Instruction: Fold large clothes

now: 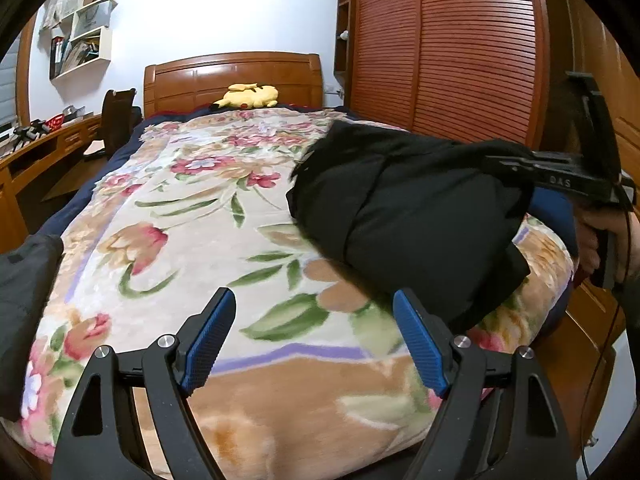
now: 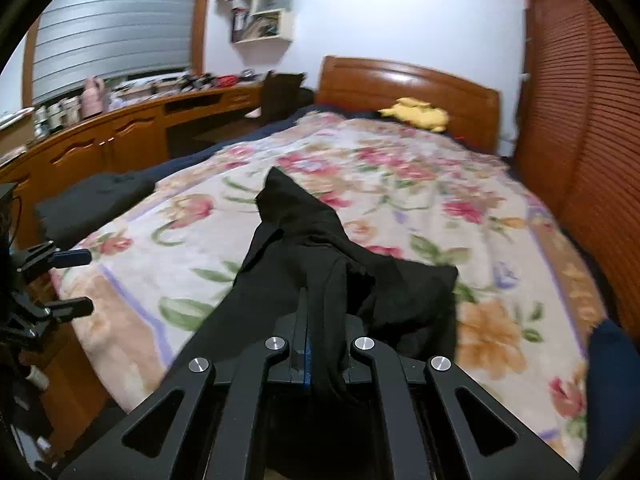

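- The right gripper (image 2: 320,344) is clenched on a fold of the black garment (image 1: 404,216), which lies bunched on the near right of the floral blanket (image 1: 192,240).
- The left gripper (image 1: 308,344) hangs spread and empty above the blanket's near edge.
- A yellow plush toy (image 1: 248,96) lies by the far headboard (image 1: 236,76).
- Another dark garment (image 2: 96,200) lies at the bed's left edge.

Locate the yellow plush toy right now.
The yellow plush toy lies at the far end of the bed, against the wooden headboard, just beyond the floral blanket; the right wrist view shows it there too.
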`<state>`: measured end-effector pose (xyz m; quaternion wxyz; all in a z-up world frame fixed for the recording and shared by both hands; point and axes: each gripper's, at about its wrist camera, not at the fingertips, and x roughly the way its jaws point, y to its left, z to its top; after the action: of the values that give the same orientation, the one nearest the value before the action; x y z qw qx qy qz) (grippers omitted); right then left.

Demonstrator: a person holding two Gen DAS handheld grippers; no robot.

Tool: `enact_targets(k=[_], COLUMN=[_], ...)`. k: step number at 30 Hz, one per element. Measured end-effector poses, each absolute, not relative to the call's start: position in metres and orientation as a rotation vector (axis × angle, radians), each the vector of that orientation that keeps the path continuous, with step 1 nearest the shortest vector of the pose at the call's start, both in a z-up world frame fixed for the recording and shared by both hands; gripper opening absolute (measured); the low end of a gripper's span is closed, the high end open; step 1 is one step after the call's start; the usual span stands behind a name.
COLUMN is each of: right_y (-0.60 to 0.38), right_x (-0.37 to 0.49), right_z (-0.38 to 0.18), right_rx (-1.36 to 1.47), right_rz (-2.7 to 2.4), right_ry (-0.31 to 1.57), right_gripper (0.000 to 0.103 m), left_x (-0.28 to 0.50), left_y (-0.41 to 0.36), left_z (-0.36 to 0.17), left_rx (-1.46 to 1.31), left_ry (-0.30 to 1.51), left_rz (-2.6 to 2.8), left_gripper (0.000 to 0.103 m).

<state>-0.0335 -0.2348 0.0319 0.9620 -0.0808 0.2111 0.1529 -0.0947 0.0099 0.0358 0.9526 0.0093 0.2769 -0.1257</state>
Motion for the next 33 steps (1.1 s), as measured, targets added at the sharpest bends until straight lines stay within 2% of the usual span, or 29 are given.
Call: enact_targets(k=[7, 13, 18, 20, 23, 24, 25, 26, 33], right_y=[-0.297, -0.33, -0.317, -0.312, -0.305, -0.303, -0.3, -0.298, -0.271], right_x=[-0.055, -0.041, -0.029, -0.037, -0.046, -0.049, -0.053, -0.057, -0.076], right_z=[-0.009, -0.052, -0.047, -0.038, -0.026, -0.022, -0.018, -0.014, -0.007], right_rx=[-0.127, -0.055, -0.064, -0.071, -0.091, -0.103, -0.116, -0.121, -0.136], right_rz=[0.15, 0.132, 0.128, 0.108, 0.087, 0.07, 0.055, 0.05, 0.143], right_ry=[0.478, 0.588, 0.611, 0.597, 0.56, 0.539, 0.512, 0.488, 0.427], right_gripper=[0.005, 0.005, 0.005, 0.01, 0.03, 0.048, 0.061, 0.064, 0.064], left_x=[-0.095, -0.094, -0.095, -0.096, -0.098, -0.098, -0.098, -0.098, -0.098], left_y=[-0.007, -0.015, -0.019, -0.02, -0.022, -0.022, -0.023, -0.023, -0.025], left_z=[0.037, 0.036, 0.035, 0.034, 0.034, 0.033, 0.033, 0.032, 0.029], left_rx=[0.035, 0.042, 0.047, 0.045, 0.041, 0.039, 0.038, 0.038, 0.037], left_ry=[0.559, 0.562, 0.566, 0.565, 0.562, 0.561, 0.561, 0.561, 0.567], left_rz=[-0.282, -0.294, -0.303, -0.306, -0.312, -0.314, -0.315, -0.315, -0.315], left_gripper=[0.082, 0.082, 0.082, 0.082, 0.082, 0.082, 0.082, 0.082, 0.082])
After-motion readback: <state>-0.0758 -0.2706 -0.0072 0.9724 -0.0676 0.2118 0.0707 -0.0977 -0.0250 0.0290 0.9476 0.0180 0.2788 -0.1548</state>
